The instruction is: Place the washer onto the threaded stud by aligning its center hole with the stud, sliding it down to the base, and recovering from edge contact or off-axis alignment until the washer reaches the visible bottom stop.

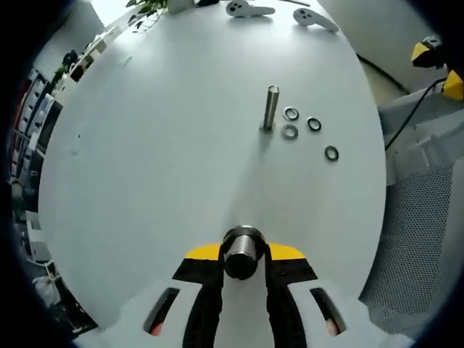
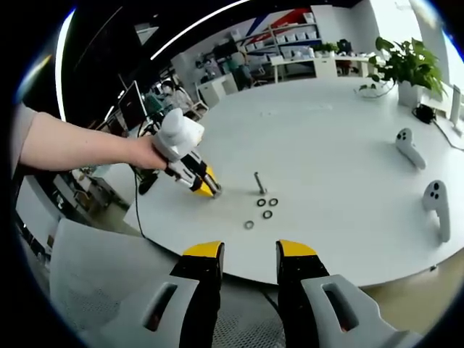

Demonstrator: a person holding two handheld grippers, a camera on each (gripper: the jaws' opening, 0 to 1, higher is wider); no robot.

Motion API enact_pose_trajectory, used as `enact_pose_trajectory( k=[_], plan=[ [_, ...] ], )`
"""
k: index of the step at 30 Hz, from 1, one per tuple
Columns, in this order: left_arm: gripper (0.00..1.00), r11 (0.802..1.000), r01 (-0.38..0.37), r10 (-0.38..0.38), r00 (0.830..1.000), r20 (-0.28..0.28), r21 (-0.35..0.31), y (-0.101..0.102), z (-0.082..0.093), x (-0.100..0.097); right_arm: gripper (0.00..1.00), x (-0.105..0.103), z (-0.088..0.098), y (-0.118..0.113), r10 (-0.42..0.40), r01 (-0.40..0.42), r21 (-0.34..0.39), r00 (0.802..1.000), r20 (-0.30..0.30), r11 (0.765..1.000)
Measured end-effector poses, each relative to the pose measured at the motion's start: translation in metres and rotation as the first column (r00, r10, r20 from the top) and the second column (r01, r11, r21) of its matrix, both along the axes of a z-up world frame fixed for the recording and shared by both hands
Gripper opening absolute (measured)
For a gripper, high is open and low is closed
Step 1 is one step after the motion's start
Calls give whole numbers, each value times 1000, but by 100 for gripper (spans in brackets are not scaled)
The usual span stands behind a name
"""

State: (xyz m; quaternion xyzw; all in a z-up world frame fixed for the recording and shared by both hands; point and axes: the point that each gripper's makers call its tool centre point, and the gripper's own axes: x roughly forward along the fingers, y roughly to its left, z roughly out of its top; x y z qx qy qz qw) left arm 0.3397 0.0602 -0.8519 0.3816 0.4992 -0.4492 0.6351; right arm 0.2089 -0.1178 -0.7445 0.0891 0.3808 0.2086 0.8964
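We took the round white table (image 1: 145, 188) as our ground. On it the threaded stud (image 1: 270, 108) stood upright, long axis vertical, ahead of the left gripper (image 1: 243, 255), whose jaws were clamped on a short threaded metal cylinder (image 1: 243, 251). Four washers (image 1: 310, 131) lay flat just beside the stud, on its far side from that gripper. The right gripper (image 2: 249, 255) hung off the table edge, jaws apart and empty, farther from the stud. Two white controllers (image 2: 424, 177) lay well apart.
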Motion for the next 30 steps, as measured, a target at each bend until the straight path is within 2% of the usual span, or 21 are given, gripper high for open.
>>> enact_pose_trajectory(
  k=[6,9,11,19,21,24,30],
  plan=[
    [21,999,-44,44,999,-4,-19,0,0,1,31,0,0,1,7,-7,1,1000,1,1000],
    [29,998,-62,63,998,17,-30,1,0,5,31,1,1,0,1,-1,5,1000,3,1000],
    [27,996,-76,76,997,7,-39,0,2,4,31,1,1,0,0,0,7,1000,5,1000],
    [29,985,-143,149,987,65,-92,2,22,6,30,2,3,1,1,-1,17,1000,17,1000],
    [31,978,-178,184,982,49,-108,4,26,1,30,2,5,0,-12,11,32,1000,22,999],
    [29,977,-181,188,980,66,-109,8,32,-4,30,2,5,2,4,-4,25,1000,21,1000],
    [29,954,-239,257,963,86,-184,11,54,-16,30,2,7,5,19,-20,28,999,35,999]
  ],
)
